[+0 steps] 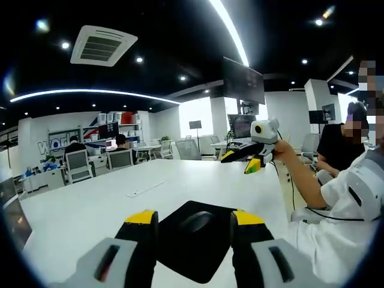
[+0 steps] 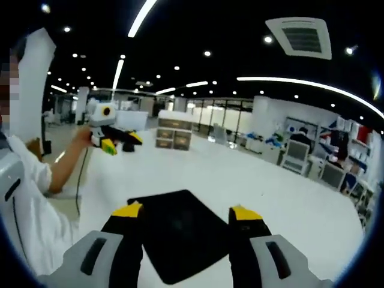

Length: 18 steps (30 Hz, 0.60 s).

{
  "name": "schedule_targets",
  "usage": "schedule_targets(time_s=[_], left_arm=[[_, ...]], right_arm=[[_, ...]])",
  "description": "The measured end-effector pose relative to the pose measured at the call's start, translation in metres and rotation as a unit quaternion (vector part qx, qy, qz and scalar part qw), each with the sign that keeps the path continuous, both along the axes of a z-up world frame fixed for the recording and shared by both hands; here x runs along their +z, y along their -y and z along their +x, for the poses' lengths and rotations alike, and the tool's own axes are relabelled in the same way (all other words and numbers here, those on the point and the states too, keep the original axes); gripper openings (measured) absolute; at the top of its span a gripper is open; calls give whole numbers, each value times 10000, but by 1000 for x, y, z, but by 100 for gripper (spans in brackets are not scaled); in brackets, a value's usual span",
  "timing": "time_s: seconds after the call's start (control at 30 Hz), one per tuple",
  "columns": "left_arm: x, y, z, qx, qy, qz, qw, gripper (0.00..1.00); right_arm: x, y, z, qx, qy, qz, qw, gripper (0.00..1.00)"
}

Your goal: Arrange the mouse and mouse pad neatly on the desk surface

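A black mouse pad lies on the white desk, just ahead of my left gripper. A black mouse rests on the pad, hard to tell apart from it. The left jaws stand wide apart, with nothing gripped. Off to the right, a hand holds my right gripper above the desk, its yellow-tipped jaws spread. In the right gripper view, the pad lies ahead of my open right gripper. There the left gripper is held up at the left.
A person in a white shirt sits at the desk's near side, with a cable hanging from the hand. Another person in black sits behind. Office chairs and seated people line the far side. Drawer cabinets stand beyond the desk.
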State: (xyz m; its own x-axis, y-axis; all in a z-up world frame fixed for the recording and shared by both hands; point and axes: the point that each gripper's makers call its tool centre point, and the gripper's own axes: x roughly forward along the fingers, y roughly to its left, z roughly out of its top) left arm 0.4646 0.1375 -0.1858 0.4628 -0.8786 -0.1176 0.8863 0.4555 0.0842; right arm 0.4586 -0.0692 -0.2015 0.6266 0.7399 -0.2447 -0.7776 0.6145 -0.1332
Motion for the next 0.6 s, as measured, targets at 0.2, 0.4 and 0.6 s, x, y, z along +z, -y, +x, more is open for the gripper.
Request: schedule_targets(time_s=[0.2,0.4,0.6], left_arm=[[-1,1,-1,2,2,5,10000,49],[-1,2,-2,-11,-3,1,10000,49],[1,3,-4,-42,33,3,10000,49]], right_arm=[[-8,-1,-6,24,86,154,9998,54],[-9,0,-5,-64,123,197,9997,54],[-2,-1,-6,-64,200,300,9993,54]])
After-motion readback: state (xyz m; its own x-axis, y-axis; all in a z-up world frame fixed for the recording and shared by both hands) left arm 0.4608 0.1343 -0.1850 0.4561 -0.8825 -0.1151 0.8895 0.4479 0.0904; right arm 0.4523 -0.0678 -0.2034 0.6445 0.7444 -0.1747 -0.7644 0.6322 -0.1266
